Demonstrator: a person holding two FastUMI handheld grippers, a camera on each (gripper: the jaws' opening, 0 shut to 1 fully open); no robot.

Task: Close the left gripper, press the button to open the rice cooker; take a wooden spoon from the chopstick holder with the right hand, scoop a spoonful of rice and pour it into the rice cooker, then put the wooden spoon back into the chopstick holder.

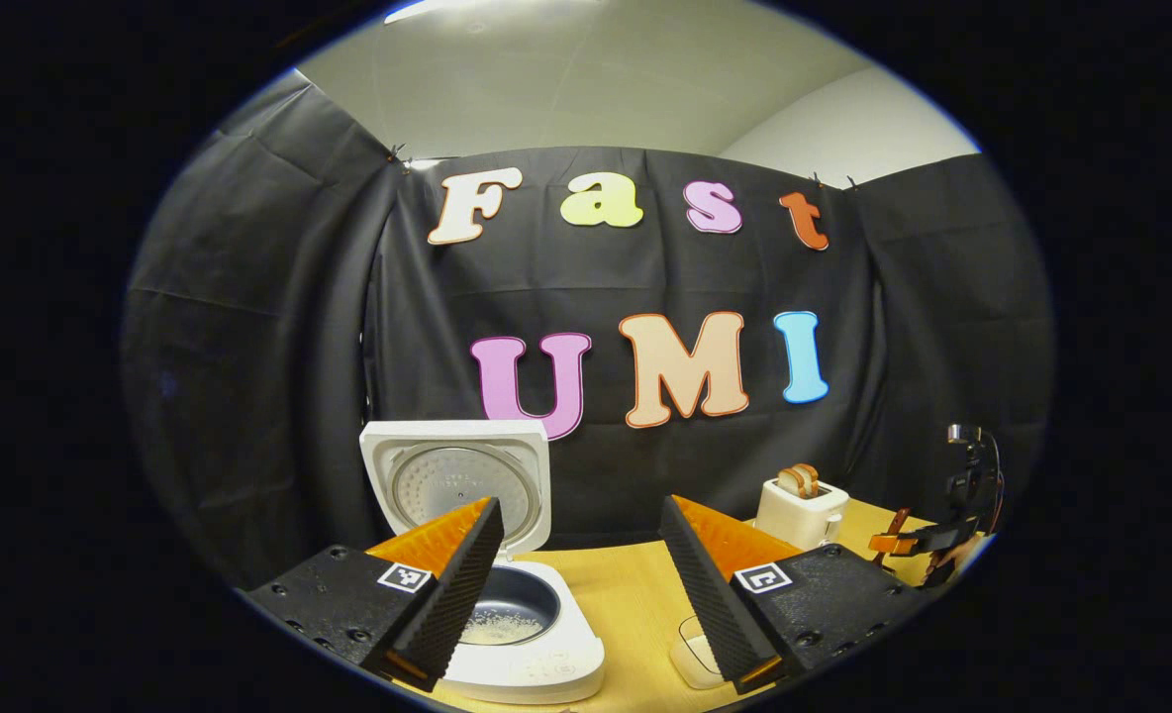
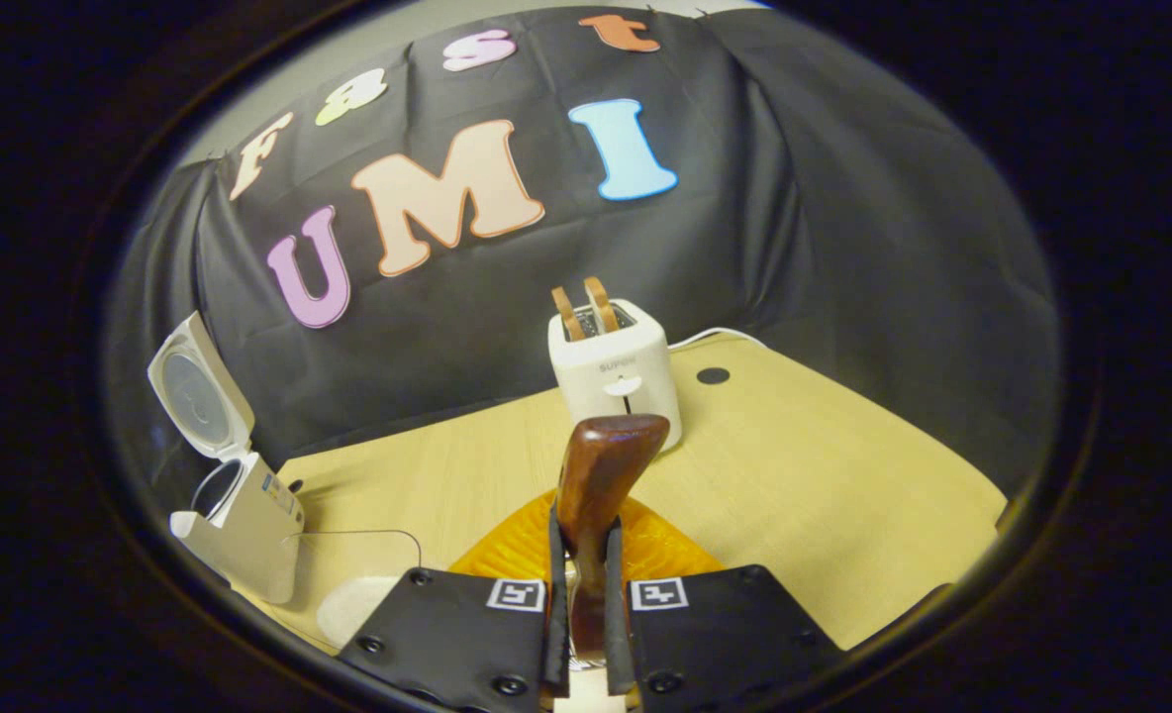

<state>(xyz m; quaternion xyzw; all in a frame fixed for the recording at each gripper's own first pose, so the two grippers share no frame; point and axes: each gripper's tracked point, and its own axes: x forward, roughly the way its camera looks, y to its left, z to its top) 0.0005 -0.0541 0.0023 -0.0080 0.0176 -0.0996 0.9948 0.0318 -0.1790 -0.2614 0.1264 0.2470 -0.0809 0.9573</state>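
The white rice cooker [image 1: 546,673] stands open, its lid [image 1: 457,480] raised, and some rice lies in the dark inner pot [image 1: 512,614]. My left gripper [image 1: 581,505] hangs open just above and in front of the cooker, holding nothing. My right gripper [image 2: 586,530] is shut on the brown wooden spoon [image 2: 606,460], whose end sticks up past the fingertips. In the left gripper view that right gripper [image 1: 915,543] is at the far right with the spoon [image 1: 898,523] in it. In the right gripper view the open rice cooker [image 2: 244,520] stands far left.
A white toaster [image 2: 616,371] with two slices of bread stands at the back of the wooden table [image 2: 824,475], also the toaster [image 1: 799,507]. A pale bowl [image 2: 353,606] sits near the cooker, partly hidden; the bowl [image 1: 693,654] lies under my left gripper's finger.
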